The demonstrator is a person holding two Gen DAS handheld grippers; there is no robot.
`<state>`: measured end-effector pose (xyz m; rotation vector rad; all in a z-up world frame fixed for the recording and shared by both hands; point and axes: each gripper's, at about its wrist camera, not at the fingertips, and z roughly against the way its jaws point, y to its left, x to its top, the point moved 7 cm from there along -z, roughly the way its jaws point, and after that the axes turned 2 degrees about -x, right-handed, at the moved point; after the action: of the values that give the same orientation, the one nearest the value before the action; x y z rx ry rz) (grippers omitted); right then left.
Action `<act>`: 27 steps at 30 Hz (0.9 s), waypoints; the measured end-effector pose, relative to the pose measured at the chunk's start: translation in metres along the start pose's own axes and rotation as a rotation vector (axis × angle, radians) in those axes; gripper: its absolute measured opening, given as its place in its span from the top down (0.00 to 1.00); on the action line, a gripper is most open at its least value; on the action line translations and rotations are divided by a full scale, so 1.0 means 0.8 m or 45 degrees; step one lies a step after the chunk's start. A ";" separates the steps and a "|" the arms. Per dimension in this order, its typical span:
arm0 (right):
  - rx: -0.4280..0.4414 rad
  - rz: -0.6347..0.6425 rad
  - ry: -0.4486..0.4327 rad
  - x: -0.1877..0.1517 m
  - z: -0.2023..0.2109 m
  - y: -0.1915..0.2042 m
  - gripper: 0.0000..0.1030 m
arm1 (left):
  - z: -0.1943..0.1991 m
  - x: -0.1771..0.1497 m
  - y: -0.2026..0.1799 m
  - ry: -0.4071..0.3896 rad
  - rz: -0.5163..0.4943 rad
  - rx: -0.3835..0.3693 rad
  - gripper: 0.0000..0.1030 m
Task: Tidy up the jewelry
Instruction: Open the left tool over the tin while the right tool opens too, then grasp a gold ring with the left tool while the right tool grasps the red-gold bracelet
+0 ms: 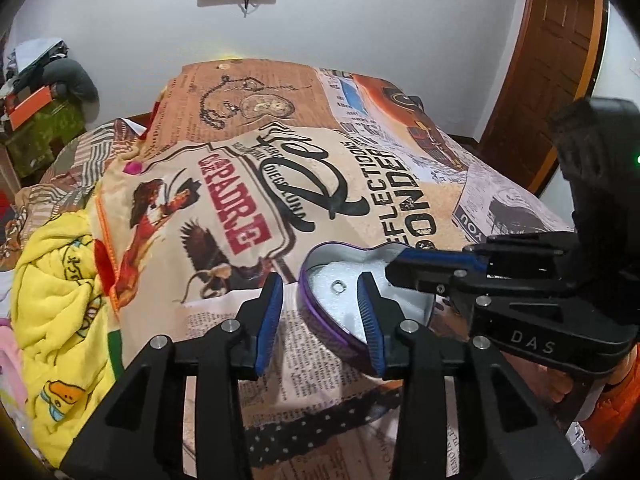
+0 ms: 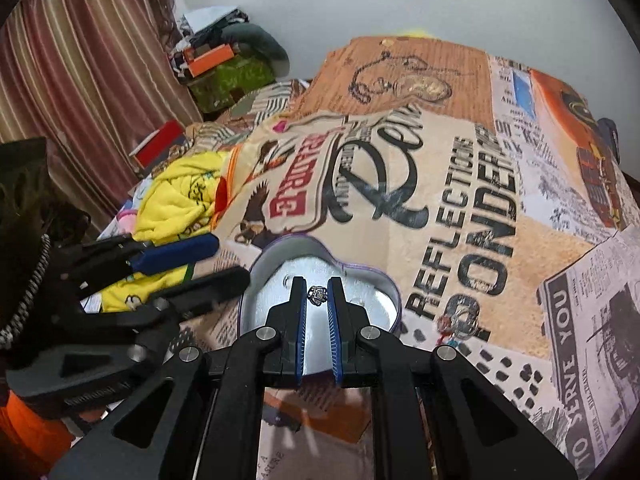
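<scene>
An open heart-shaped tin (image 1: 320, 312) with a purple wall and silver inside lies on the printed bedspread. A small ring (image 1: 340, 287) lies inside it. My left gripper (image 1: 320, 286) is open, its jaws straddling the tin's left wall without gripping it. My right gripper (image 2: 317, 295) is shut on a small silver ring (image 2: 317, 295) and holds it over the tin (image 2: 276, 256); it also shows in the left wrist view (image 1: 394, 266), reaching over the tin's right lobe. More jewelry (image 2: 456, 322) lies on the bedspread right of the tin.
The bed is covered by a newspaper-print blanket (image 1: 400, 184). A crumpled yellow towel (image 1: 56, 280) lies at the left. Clutter and boxes (image 1: 36, 120) stand by the far wall. A wooden door (image 1: 548, 60) is at the right; curtains (image 2: 80, 60) hang at the left.
</scene>
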<state>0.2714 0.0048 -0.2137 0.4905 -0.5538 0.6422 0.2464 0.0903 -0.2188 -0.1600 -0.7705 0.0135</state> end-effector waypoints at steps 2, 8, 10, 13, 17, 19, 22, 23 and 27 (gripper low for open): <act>-0.004 0.007 0.014 -0.002 0.001 0.002 0.87 | 0.004 -0.001 0.002 -0.003 0.005 0.010 0.61; -0.057 0.046 -0.027 -0.002 0.018 0.006 0.61 | 0.013 -0.006 0.005 0.000 0.017 0.027 0.61; -0.077 0.055 -0.043 -0.002 0.028 0.006 0.61 | 0.018 -0.007 0.002 0.001 0.013 0.026 0.61; -0.106 0.050 -0.063 -0.004 0.042 0.001 0.61 | 0.024 -0.009 -0.002 0.000 0.004 0.025 0.61; -0.154 0.036 -0.085 -0.008 0.062 -0.011 0.61 | 0.035 -0.009 -0.014 -0.009 -0.006 0.017 0.61; -0.173 0.020 -0.096 -0.012 0.074 -0.018 0.61 | 0.041 -0.009 -0.022 -0.015 -0.017 0.014 0.61; -0.205 -0.002 -0.110 -0.020 0.091 -0.030 0.61 | 0.048 -0.009 -0.035 -0.022 -0.038 0.016 0.61; -0.217 -0.007 -0.115 -0.023 0.096 -0.033 0.61 | 0.050 -0.009 -0.038 -0.023 -0.042 0.015 0.61; -0.254 -0.036 -0.124 -0.038 0.115 -0.051 0.61 | 0.054 -0.010 -0.059 -0.018 -0.069 0.008 0.61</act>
<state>0.2485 -0.0897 -0.1737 0.3427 -0.6946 0.5313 0.2083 0.0493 -0.1868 -0.1327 -0.7883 -0.0345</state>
